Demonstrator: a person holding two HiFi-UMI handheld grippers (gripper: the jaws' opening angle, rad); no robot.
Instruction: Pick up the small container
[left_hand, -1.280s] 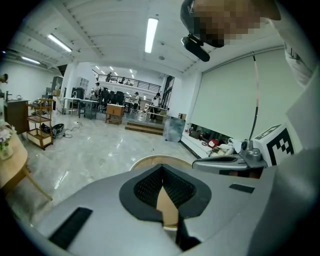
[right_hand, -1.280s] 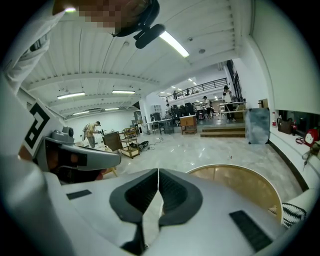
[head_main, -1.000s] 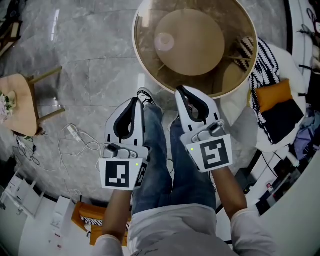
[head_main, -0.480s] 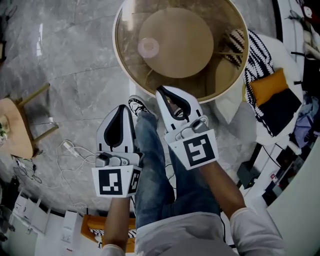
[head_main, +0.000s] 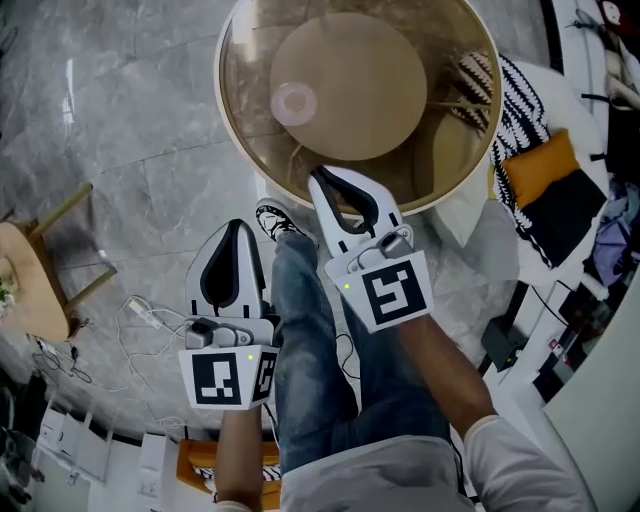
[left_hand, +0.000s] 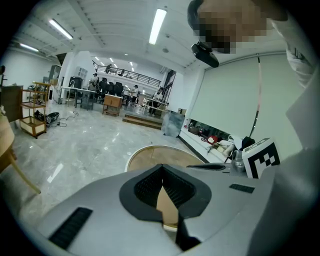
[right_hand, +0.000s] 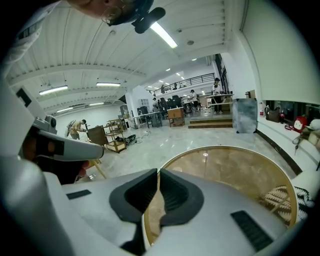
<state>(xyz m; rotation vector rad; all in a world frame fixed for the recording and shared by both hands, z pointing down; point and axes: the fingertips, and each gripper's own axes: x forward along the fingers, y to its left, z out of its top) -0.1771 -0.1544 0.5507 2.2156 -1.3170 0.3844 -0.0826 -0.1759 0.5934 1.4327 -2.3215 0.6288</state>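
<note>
A small, pale pink round container (head_main: 294, 102) stands on the round glass table (head_main: 240, 150), left of the table's centre. My right gripper (head_main: 322, 178) is shut and empty, its tip at the table's near rim, below and to the right of the container. My left gripper (head_main: 232, 226) hangs lower over the floor, short of the table, also shut with nothing in it. In the left gripper view the dark pads (left_hand: 150, 187) meet at the tip, with the table (left_hand: 150, 156) beyond. The right gripper view shows its jaws (right_hand: 158, 174) closed over the glass top (right_hand: 230, 170).
The person's jeans legs (head_main: 310, 340) and a shoe (head_main: 268, 216) are between the grippers. A striped basket (head_main: 478, 80) sits under the glass at right. A black-and-white fabric (head_main: 525, 120) and an orange cushion (head_main: 545, 172) lie right of the table. A wooden chair (head_main: 30, 285) and cables (head_main: 150, 312) are at left.
The table has drawn closer in the head view. My right gripper has advanced to its near rim, while the left gripper has stayed low. Both stayed shut.
</note>
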